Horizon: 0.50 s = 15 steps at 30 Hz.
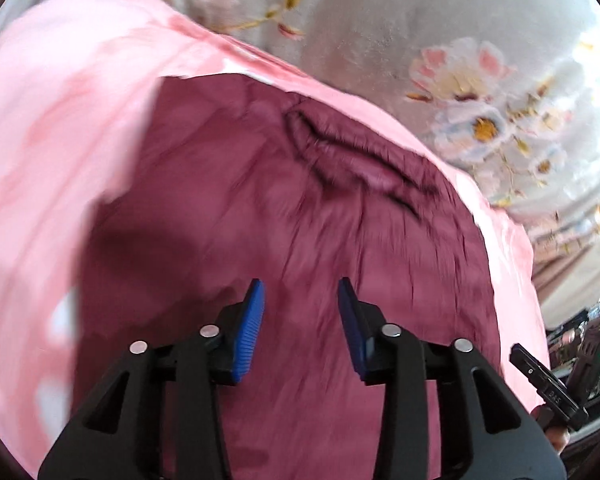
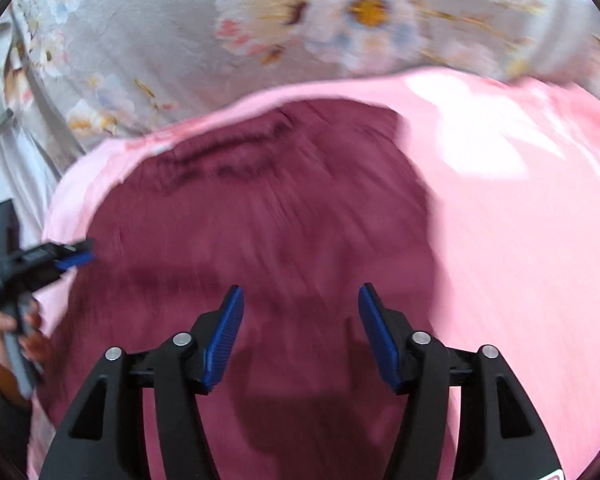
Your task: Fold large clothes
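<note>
Left tongs [image 1: 301,292]: blue pads apart, nothing between them; hovering over the maroon garment [image 1: 284,220]. Also seen at the left edge of the right wrist view [image 2: 76,258], gripped by a hand [image 2: 18,330].
Right tongs [image 2: 301,300]: blue pads spread wide, nothing between them; maroon cloth lies beyond and below them.
Maroon garment: spread flat just ahead of both tongs, with a dark creased neckline [image 1: 352,160] at its far end.
Pink cloth [image 1: 60,128]: lies under the maroon garment, showing left of and beyond the left tongs, and right of and beyond the right tongs [image 2: 520,220].
Floral bedsheet [image 2: 260,20]: grey with white, pink and yellow flowers, beyond the pink cloth in both views.
Other tool: a black handle part [image 1: 544,384] shows right of the left tongs.
Sharpness: both views are motion-blurred.
</note>
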{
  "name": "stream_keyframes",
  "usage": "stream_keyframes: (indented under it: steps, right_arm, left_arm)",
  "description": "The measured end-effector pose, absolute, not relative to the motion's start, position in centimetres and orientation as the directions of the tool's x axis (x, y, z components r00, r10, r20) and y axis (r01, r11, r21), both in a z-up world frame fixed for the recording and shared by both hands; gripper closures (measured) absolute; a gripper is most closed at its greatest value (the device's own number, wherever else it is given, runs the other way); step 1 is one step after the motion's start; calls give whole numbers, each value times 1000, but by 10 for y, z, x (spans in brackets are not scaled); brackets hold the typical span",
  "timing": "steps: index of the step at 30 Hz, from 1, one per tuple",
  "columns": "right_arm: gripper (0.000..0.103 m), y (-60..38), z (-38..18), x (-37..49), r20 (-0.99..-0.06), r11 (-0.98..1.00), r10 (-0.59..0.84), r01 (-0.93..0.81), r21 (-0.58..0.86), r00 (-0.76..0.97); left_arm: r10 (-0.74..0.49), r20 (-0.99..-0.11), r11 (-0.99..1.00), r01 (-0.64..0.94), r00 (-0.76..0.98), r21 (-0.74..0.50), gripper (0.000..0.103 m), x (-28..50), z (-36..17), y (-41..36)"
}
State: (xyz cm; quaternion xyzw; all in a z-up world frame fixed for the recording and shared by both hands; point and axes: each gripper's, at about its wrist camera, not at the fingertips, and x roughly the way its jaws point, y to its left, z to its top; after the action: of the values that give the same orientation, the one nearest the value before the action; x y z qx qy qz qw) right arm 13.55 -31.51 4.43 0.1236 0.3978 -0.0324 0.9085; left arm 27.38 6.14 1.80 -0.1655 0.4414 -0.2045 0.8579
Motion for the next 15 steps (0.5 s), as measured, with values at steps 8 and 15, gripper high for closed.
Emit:
stream_keyframes:
  steps: [8,15]
  right_arm:
    - [36,-331,21,-17,-765,935,-68,308,175,640]
    - [36,-334,-1,-38,-758,886,16,342,312,652]
  left_arm:
    - [-325,-759,938,92,564,-333,52,154,9,139]
    - [-389,-755,886,-11,528,-464,52,122,-21,170]
